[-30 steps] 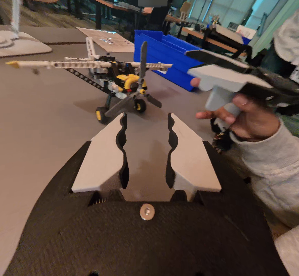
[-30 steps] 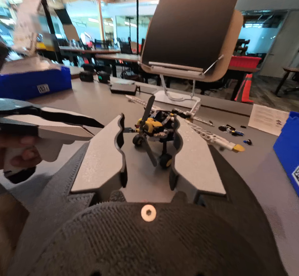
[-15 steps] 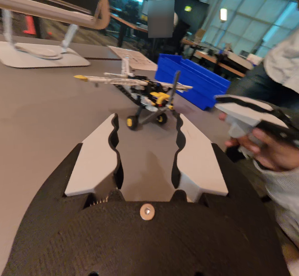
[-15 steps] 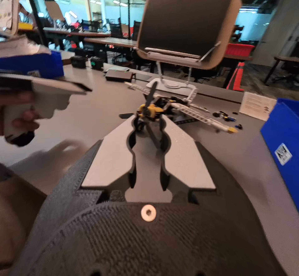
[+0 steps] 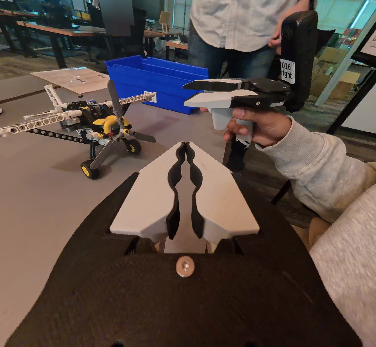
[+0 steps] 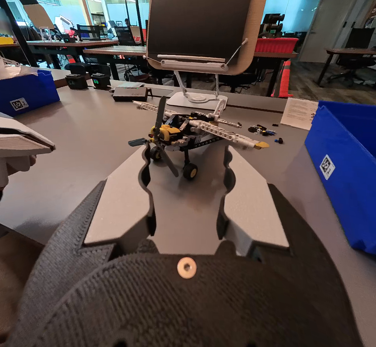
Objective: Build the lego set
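A Lego plane (image 5: 97, 121) with white wings, yellow nose, grey propeller and yellow-hubbed wheels stands on the grey table (image 5: 40, 194). It also shows in the right wrist view (image 6: 183, 133). My left gripper (image 5: 185, 143) is shut with nothing between its tips, above the table to the right of the plane. My right gripper (image 6: 186, 149) is open wide and empty, just short of the plane's nose. It also shows in the left wrist view (image 5: 185, 95), held in a hand to the right of the plane. The left gripper's tip (image 6: 46, 146) shows at the left edge of the right wrist view.
A blue bin (image 5: 158, 80) stands behind the plane, also in the right wrist view (image 6: 345, 164). Another blue bin (image 6: 26, 92) is at far left. A tablet stand (image 6: 195, 99), small loose pieces (image 6: 262, 130), a paper sheet (image 6: 299, 113) and a standing person (image 5: 234, 11) are nearby.
My left gripper went from wide open to shut, its pads meeting on air. My right gripper narrowed half a second ago and has opened wide again. The plane has not moved.
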Available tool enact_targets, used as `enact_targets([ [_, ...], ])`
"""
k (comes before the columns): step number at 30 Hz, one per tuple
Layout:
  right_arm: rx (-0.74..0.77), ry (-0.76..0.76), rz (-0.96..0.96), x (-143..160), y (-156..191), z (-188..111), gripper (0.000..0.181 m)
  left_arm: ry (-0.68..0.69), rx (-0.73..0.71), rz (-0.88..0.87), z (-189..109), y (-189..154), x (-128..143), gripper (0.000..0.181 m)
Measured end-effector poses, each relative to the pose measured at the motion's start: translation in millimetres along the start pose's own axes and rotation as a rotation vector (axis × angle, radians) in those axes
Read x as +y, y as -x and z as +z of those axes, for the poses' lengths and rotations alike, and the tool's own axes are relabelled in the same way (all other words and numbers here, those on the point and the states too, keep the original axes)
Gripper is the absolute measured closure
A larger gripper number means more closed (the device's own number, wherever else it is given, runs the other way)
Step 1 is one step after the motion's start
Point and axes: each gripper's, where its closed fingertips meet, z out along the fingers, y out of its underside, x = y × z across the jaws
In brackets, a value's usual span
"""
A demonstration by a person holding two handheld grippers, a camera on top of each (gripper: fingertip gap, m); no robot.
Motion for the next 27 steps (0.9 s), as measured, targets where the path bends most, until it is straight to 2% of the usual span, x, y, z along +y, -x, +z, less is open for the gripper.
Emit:
enact_targets([
  [11,-0.013,0.008,-0.024,6,10,0,0.111,0.019,-0.038,-0.021,-4,1,5,0.181],
  [15,-0.011,0.011,-0.043,6,11,0,0.109,0.026,-0.047,-0.026,-3,2,6,0.169],
  [17,-0.007,0.010,-0.049,6,11,0,0.106,0.024,-0.070,-0.025,-3,6,7,0.157],
  [20,0.009,0.014,-0.073,7,8,0,0.092,0.020,-0.176,-0.022,-5,24,5,0.111],
  [23,0.030,0.042,-0.170,7,4,2,0.073,0.039,-0.263,0.009,-8,46,1,0.086],
  [27,-0.007,0.081,-0.386,7,12,14,0.063,0.079,-0.284,0.056,-3,70,-8,0.060],
])
